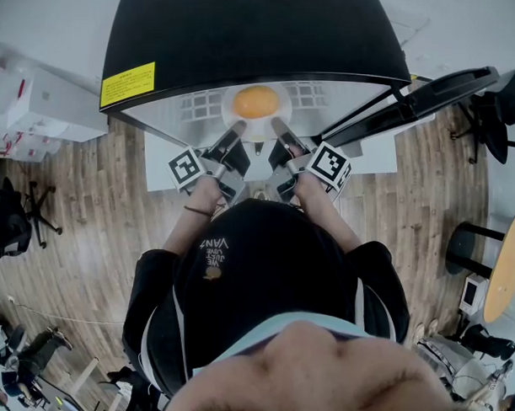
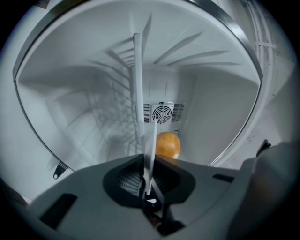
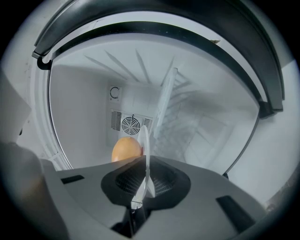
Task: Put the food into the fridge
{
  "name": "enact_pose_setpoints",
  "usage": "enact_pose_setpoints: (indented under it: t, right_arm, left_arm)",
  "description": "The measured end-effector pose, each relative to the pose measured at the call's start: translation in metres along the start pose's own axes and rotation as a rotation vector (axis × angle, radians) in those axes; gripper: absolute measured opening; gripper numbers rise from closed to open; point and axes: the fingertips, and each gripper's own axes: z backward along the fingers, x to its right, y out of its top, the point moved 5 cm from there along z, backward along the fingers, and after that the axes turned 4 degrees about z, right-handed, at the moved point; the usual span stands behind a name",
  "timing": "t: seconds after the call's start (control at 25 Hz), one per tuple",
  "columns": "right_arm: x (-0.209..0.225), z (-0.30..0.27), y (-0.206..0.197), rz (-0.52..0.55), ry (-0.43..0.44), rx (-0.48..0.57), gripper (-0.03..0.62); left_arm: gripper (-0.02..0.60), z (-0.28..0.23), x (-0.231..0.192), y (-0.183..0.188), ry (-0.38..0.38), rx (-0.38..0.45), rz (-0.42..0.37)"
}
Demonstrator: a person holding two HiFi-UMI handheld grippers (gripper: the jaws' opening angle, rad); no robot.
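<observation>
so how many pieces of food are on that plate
1: an orange fruit on the white plate, inside the fridge; the plate's near rim is partly hidden.

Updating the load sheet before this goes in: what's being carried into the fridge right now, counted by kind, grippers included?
orange fruit: 1
white plate: 1
grippers shut on the plate's rim: 2 (left gripper, right gripper)
Total: 4
</observation>
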Motion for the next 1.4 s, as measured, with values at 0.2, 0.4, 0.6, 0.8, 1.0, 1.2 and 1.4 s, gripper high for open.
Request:
enact_pose_setpoints:
  t: [0.2, 0.4, 0.6, 0.8, 1.0, 1.2, 1.4]
  right_arm:
    - [0.001, -0.002, 0.002, -0.004, -0.003, -0.001, 0.023]
    - [0.001, -0.004, 0.004, -0.009, -0.011, -0.001, 0.023]
    - [0.000, -0.008, 0.008, 0.002, -0.010, 0.004, 0.024]
    - [0.000, -0.009, 0.009, 0.010, -0.020, 0.008, 0.028]
    - [0.000, -0.010, 0.013, 0.025, -0.031, 0.025, 0.046]
    - [0.000, -0.011, 0.013, 0.018, -0.017, 0.036, 0.049]
    - [-0.006, -0.013, 0.011, 0.000, 0.010, 0.046, 0.049]
  left_arm:
    - [0.032, -0.002, -0.002, 0.001, 0.003, 0.007, 0.010]
    - [0.032, -0.005, 0.000, 0.004, -0.008, 0.013, 0.014]
    - [0.032, -0.007, 0.001, 0.008, -0.019, 0.020, 0.027]
    - [0.039, -0.008, 0.002, 0.010, -0.033, 0.027, 0.037]
    - [0.057, -0.009, 0.003, 0.012, -0.053, 0.031, 0.059]
    - [0.058, -0.009, 0.002, 0.012, -0.062, 0.037, 0.073]
    - [0.058, -0.009, 0.004, 0.012, -0.072, 0.051, 0.087]
